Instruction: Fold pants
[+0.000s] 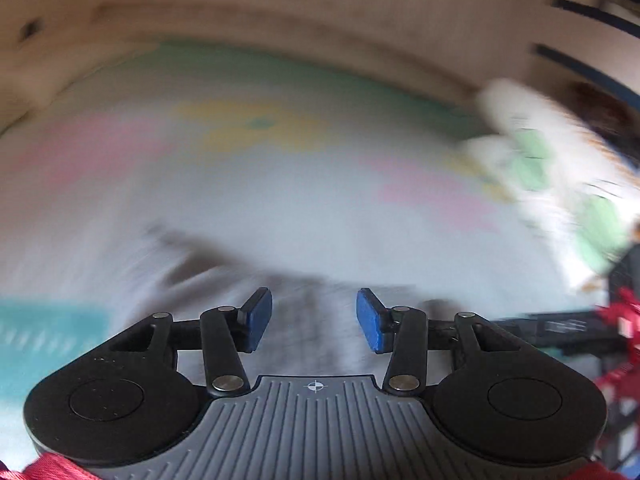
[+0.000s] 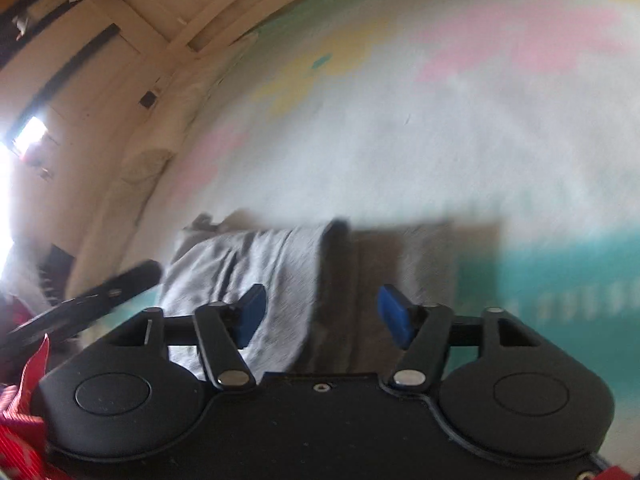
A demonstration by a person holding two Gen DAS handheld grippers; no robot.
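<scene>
Item: grey marl knit pants [image 2: 256, 280], soft and creased, lying folded in a rough rectangle on a white bedsheet printed with pastel pink, yellow and teal patches [image 2: 400, 152], directly ahead of the right gripper [image 2: 320, 316]; they appear only as a blurred grey smear in the left view. Right gripper: black hinged arms, flat blue rubber pads [image 2: 250, 314], jaws spread wide and holding nothing. Left gripper [image 1: 314, 320]: ribbed grey body, same blue pads [image 1: 256, 318], likewise wide and bare, above the sheet near a blurred white-and-green plush shape [image 1: 552, 176].
</scene>
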